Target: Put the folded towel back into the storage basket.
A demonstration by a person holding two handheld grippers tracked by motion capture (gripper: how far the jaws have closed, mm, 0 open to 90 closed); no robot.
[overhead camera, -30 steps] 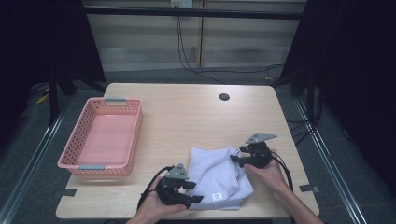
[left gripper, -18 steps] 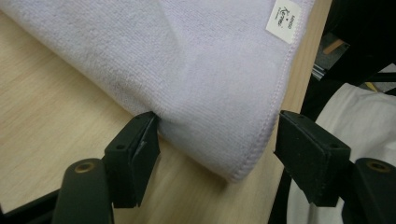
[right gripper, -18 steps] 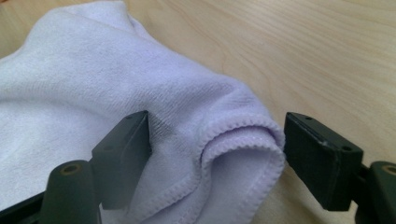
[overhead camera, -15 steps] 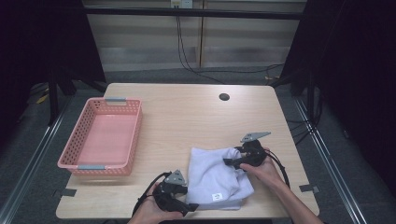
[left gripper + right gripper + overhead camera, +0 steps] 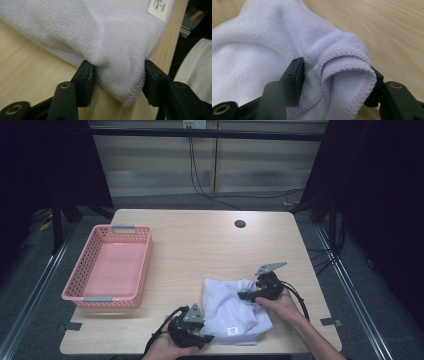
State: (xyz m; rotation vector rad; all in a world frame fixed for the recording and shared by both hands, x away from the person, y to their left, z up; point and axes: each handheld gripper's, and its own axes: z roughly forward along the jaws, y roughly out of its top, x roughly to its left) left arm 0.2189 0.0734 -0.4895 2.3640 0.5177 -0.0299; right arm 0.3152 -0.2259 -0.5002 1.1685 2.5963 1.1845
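A white towel (image 5: 230,307) lies folded and rumpled near the table's front edge, with a small label (image 5: 231,331) at its near side. My left gripper (image 5: 207,337) is at the towel's near left corner. In the left gripper view its jaws have just been closing, and the left gripper (image 5: 117,72) pinches the hemmed corner of the towel (image 5: 100,30). My right gripper (image 5: 245,296) reaches in from the towel's right side. Its jaws have also just been closing, so the right gripper (image 5: 337,75) squeezes a rolled fold of the towel (image 5: 262,50).
A pink mesh basket (image 5: 145,265) stands empty on the left of the wooden table (image 5: 200,250). A round cable hole (image 5: 240,224) sits near the far edge. Cables trail from both grippers toward the front edge, and dark floor surrounds the table.
Both hands have stayed nearly in place. The left gripper has shifted slightly toward the front edge at the towel's corner, and the towel's right side looks more bunched.
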